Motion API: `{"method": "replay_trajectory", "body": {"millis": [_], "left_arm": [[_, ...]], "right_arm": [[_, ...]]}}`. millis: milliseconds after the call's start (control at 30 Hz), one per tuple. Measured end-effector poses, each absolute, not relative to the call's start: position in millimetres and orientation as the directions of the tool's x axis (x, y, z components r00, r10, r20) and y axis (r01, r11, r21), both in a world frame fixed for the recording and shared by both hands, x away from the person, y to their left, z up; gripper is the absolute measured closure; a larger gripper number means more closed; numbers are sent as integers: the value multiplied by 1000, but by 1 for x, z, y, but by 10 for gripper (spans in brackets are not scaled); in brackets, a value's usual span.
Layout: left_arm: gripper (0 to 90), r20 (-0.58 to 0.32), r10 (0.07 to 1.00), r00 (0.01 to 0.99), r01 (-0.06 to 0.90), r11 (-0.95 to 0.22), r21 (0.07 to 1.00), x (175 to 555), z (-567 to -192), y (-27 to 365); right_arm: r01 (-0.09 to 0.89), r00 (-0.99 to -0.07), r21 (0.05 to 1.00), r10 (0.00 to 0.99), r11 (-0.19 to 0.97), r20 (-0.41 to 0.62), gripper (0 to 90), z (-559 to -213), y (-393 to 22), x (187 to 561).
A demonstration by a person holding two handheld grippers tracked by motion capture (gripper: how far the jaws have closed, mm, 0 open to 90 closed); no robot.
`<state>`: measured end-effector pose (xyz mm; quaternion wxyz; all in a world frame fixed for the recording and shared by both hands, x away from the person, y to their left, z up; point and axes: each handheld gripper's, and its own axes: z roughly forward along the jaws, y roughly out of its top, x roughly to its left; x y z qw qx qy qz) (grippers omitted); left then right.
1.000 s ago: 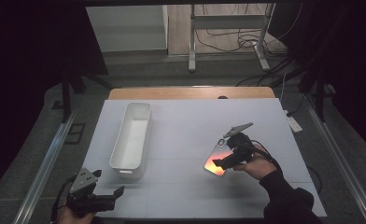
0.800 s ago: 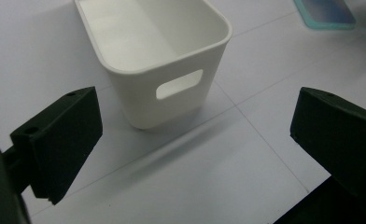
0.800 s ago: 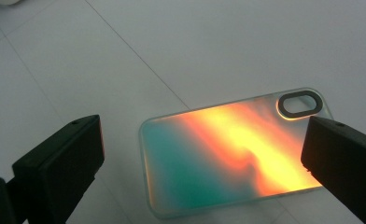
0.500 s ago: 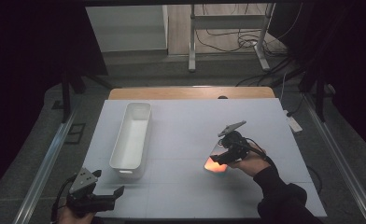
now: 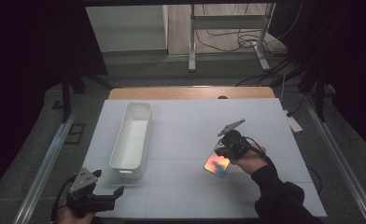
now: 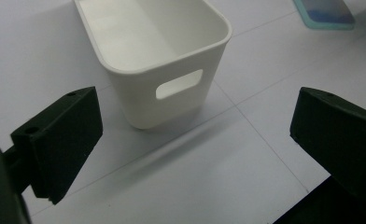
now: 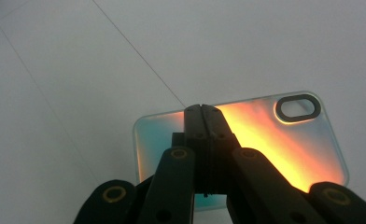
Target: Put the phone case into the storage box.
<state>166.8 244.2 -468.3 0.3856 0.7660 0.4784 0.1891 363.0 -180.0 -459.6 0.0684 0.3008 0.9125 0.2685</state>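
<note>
The right gripper (image 7: 204,112) has just squeezed shut on the phone case (image 7: 265,140), mid-frame, ready to lift; the left gripper (image 6: 195,135) stays spread by the white bin (image 6: 162,51)

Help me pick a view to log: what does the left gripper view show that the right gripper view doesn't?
Left gripper view: the white bin, beyond the open left gripper. Right gripper view: the camera cutout in the orange-glowing phone case, and the right gripper, fingers just closed at its edge, grip unclear. Both: that case, the white table.

Glossy iridescent plastic phone case (image 7: 265,140)
</note>
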Motion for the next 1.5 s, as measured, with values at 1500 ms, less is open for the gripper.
{"method": "replay_trajectory", "body": {"millis": [1500], "left_arm": [[35, -85, 877, 472, 588, -241, 772, 167, -468, 245]], "right_arm": [[483, -858, 432, 510, 762, 60, 894, -504, -128, 364]]}}
